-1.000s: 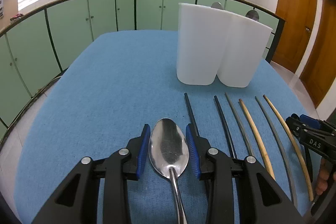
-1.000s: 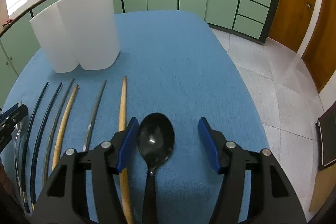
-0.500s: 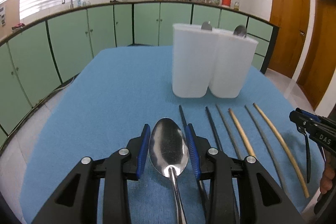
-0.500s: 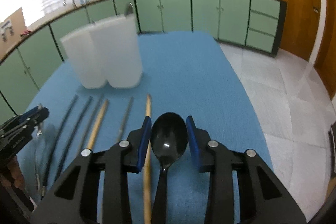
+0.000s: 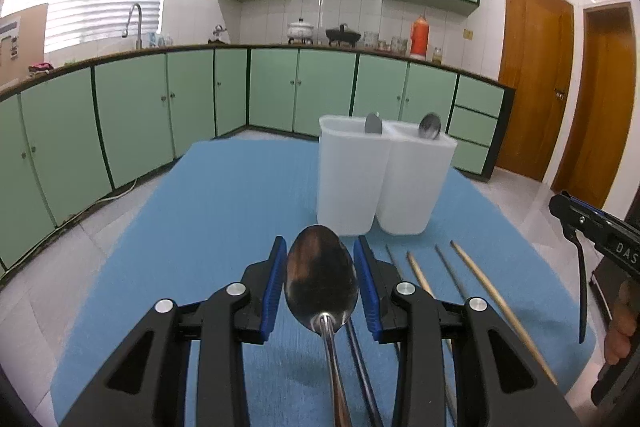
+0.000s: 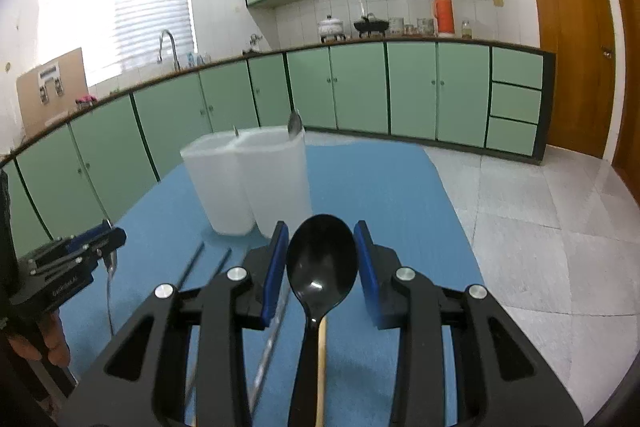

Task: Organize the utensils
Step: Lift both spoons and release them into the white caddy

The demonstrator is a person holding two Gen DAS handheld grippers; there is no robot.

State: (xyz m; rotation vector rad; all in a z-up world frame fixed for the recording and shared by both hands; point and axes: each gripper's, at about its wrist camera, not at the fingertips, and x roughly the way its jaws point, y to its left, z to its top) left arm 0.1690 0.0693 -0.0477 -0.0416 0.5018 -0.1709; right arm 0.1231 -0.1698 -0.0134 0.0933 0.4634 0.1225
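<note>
My left gripper [image 5: 321, 283] is shut on a metal spoon [image 5: 322, 279], bowl forward, held above the blue table [image 5: 224, 211]. My right gripper [image 6: 321, 265] is shut on a black plastic spoon [image 6: 321, 261], also lifted. Two white containers [image 5: 382, 183] stand side by side ahead, each with a metal spoon sticking out of it. They also show in the right wrist view [image 6: 256, 179]. Several chopsticks [image 5: 472, 279], dark and wooden, lie in a row on the table in front of the containers.
The table's right edge drops to a tiled floor [image 6: 540, 227]. Green cabinets [image 5: 280, 91] and a counter run along the back wall. Wooden doors [image 5: 536, 75] stand at the right. The other gripper shows at each view's side [image 5: 592, 235].
Both grippers have risen and tilted up, each carrying its spoon. The right gripper closed on the black spoon between one second ago and half a second ago.
</note>
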